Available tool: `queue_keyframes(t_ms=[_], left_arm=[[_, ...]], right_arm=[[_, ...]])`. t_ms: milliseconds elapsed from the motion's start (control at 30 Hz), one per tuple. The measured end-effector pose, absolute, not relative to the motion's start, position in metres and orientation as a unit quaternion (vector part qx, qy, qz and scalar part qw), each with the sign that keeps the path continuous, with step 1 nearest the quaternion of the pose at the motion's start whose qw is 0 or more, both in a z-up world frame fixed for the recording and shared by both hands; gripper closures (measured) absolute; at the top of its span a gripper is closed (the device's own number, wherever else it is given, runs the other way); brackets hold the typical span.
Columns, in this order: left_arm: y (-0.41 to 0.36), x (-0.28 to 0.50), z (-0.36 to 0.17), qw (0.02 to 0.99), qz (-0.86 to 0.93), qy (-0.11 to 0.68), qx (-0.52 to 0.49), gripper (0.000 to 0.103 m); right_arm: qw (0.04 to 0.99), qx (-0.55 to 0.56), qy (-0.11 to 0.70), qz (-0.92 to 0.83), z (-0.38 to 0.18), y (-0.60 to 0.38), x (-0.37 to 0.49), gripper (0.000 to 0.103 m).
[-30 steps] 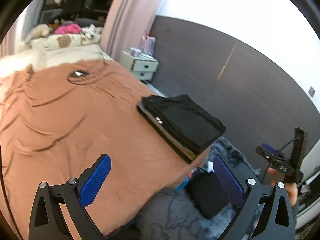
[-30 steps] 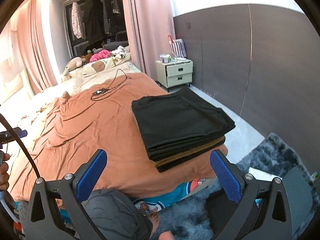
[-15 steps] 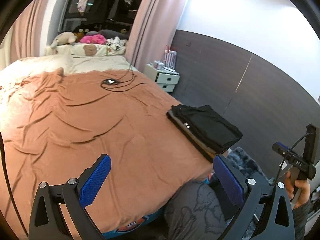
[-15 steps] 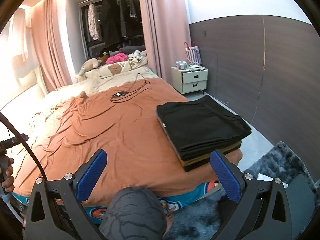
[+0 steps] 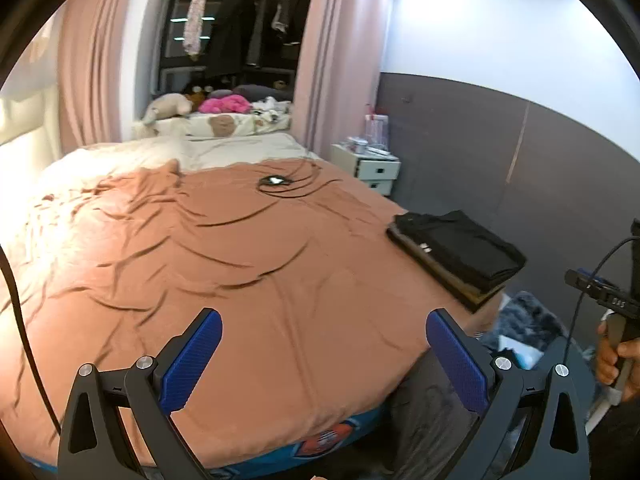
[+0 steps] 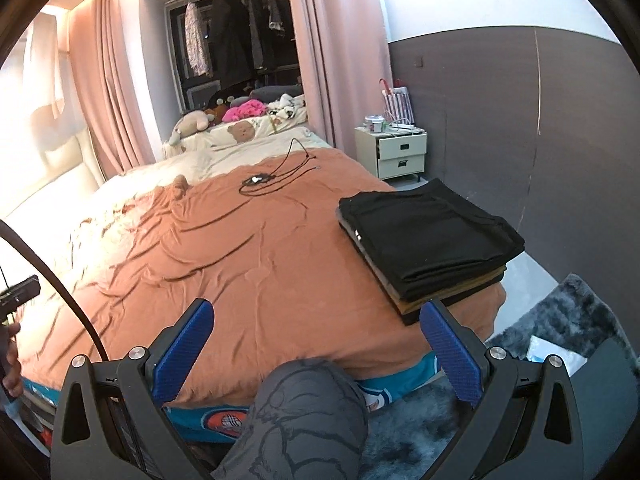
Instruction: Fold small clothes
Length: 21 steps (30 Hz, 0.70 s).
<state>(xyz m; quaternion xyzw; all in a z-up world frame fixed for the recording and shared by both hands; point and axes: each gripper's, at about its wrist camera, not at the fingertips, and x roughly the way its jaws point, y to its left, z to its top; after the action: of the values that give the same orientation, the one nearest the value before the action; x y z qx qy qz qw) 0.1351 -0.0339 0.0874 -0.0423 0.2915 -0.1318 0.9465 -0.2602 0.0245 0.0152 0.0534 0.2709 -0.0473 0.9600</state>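
A stack of folded clothes [image 5: 460, 248] [image 6: 432, 236], black on top with brown layers beneath, lies at the right front corner of the bed. Its rust-orange sheet [image 5: 224, 264] [image 6: 240, 256] is wrinkled and holds no loose garment. My left gripper [image 5: 324, 360] hangs open above the bed's front edge, nothing between its blue pads. My right gripper [image 6: 316, 352] is open too, over the bed's foot and a grey-trousered knee [image 6: 304, 412], with the stack just beyond its right finger. In the left wrist view, a hand [image 5: 616, 356] holds the right gripper's handle at the far right.
A black cable with a small device [image 6: 260, 179] lies on the far part of the sheet. Pillows and plush toys [image 6: 240, 124] sit at the head. A white nightstand [image 6: 400, 152] stands by the dark wall panel. A grey shaggy rug [image 6: 568, 320] covers the floor at right.
Both grippers have pulled back and risen from the stack, so more of the bed and room shows. The stack has stayed in place. Both stay open.
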Motion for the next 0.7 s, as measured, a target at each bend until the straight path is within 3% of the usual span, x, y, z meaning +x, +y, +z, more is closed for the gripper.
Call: queue_keyframes(t_ms=[700], left_arm=[[-0.027,0.096,0.054,0.959,-0.088,0.268,-0.018,0.0]], right_arm=[[0.96,0.04,0.274,-0.033,-0.007,0.066,-0.268,0.0]])
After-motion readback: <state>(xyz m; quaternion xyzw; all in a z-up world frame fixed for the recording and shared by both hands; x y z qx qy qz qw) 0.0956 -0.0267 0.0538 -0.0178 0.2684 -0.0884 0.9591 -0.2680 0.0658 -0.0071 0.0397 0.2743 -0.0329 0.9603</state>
